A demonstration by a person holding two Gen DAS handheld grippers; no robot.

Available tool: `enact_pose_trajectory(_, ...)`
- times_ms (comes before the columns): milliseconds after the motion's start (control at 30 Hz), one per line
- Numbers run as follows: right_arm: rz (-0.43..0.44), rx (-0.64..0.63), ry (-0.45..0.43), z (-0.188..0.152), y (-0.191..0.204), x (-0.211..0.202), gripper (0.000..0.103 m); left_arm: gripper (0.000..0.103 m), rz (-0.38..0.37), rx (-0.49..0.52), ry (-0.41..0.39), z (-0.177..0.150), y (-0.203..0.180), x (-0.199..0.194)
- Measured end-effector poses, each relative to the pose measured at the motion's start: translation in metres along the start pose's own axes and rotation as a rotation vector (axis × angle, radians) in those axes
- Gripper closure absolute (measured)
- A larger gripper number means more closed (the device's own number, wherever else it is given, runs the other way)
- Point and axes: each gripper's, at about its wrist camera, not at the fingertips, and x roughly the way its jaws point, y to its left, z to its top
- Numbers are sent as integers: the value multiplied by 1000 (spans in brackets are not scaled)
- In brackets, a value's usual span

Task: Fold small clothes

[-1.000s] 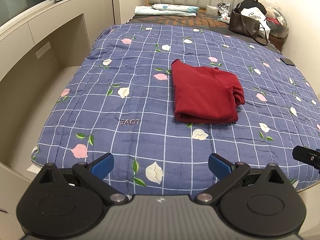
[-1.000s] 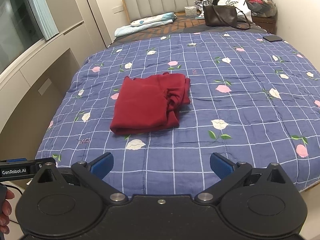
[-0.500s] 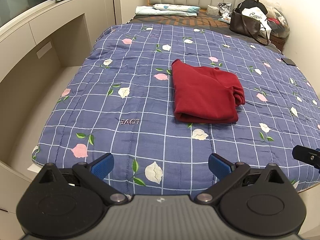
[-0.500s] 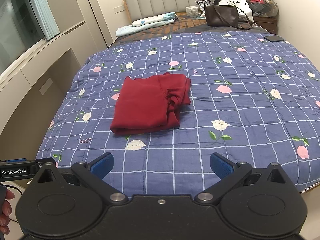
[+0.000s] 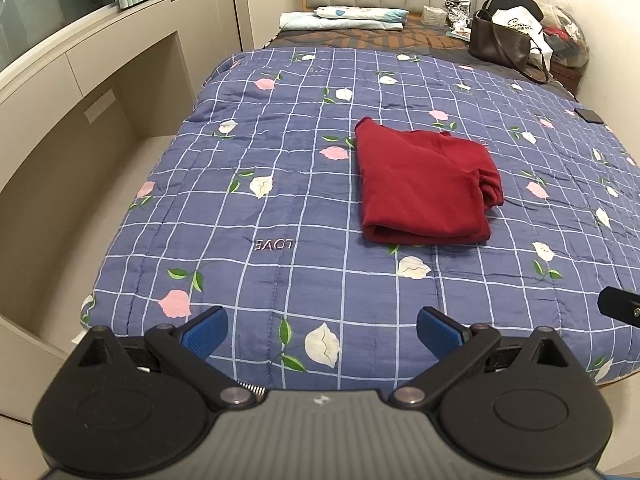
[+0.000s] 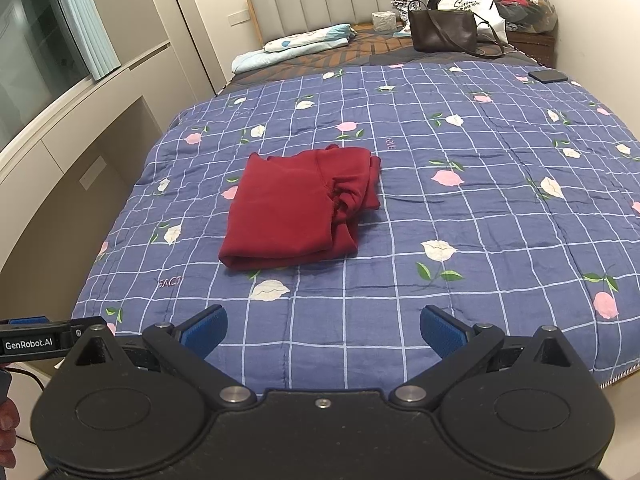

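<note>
Two tools, left tool [image 5: 322, 330] and right tool [image 6: 323, 328] (both agape), face one folded red garment [image 5: 424, 186].

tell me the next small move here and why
Probably hold both grippers back, or tidy just one spot. The red garment already lies folded in a compact rectangle on the quilt, and the left gripper and right gripper are open and empty near the foot of the bed. If anything, the right gripper could tuck in the bunched edge on the garment's right side.

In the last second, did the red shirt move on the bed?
No. The red shirt sits by the same pink flower and upside-down LOVE lettering on the quilt.
</note>
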Motion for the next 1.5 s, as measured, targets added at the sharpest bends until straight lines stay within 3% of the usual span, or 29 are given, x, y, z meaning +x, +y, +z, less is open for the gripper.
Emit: enact_pose_trajectory(1500,3,2,8,-2,1,5,1,1,-6,17,13,0,6,6)
